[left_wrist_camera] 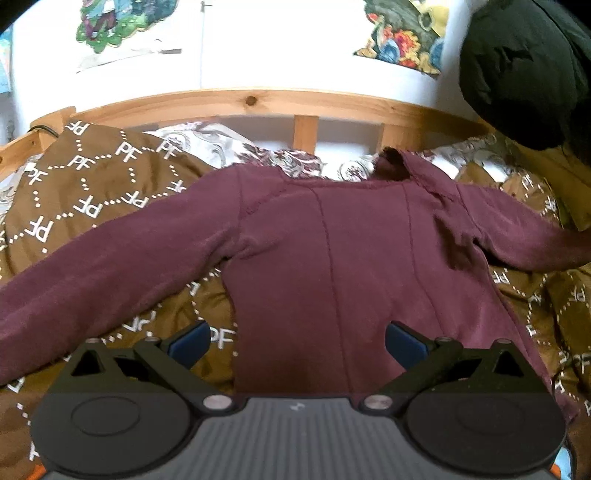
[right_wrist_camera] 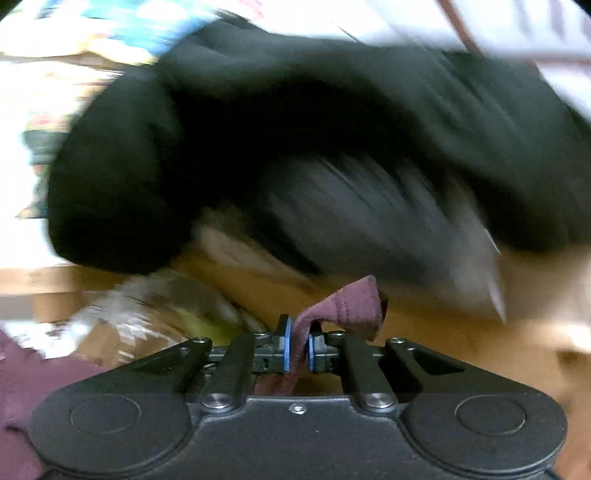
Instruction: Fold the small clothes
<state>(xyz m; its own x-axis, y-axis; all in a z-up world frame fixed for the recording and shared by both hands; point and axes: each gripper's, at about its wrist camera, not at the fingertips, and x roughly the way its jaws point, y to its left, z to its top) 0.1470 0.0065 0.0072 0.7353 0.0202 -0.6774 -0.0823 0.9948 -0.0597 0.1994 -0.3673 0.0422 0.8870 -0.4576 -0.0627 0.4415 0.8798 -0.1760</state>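
Nearest to us, the left tool [left_wrist_camera: 297, 345] hangs wide open over the hem end of the top [left_wrist_camera: 332, 266], blue pads [left_wrist_camera: 190, 345] well apart, gripping nothing. We can't tell if the pads touch the cloth.

The right tool [right_wrist_camera: 298, 349] is clamped on a fold of maroon cloth [right_wrist_camera: 347, 306], its blue pads nearly together with the fabric pinched between and sticking up past the tips. We take it for the sleeve end of the top, but the right view is heavily motion-blurred.

The top is maroon, fleecy, long-sleeved, with raised seams running down the body and around the shoulders. It lies spread flat on the bed, hem toward us, neck away. We see one sleeve stretched out to the left edge of the left view; the other runs off to the right edge. Some puckering near the right shoulder.

Under it, a brown duvet [left_wrist_camera: 92, 192] printed with white dotted diamonds and "PF" letters. Beyond the collar, a white paisley pillow [left_wrist_camera: 229, 147], then the wooden bed rail [left_wrist_camera: 258, 103] and a white wall with colourful posters [left_wrist_camera: 402, 33].

A person's black sleeve [left_wrist_camera: 524, 74] fills the upper right of the left view, and most of the right view.
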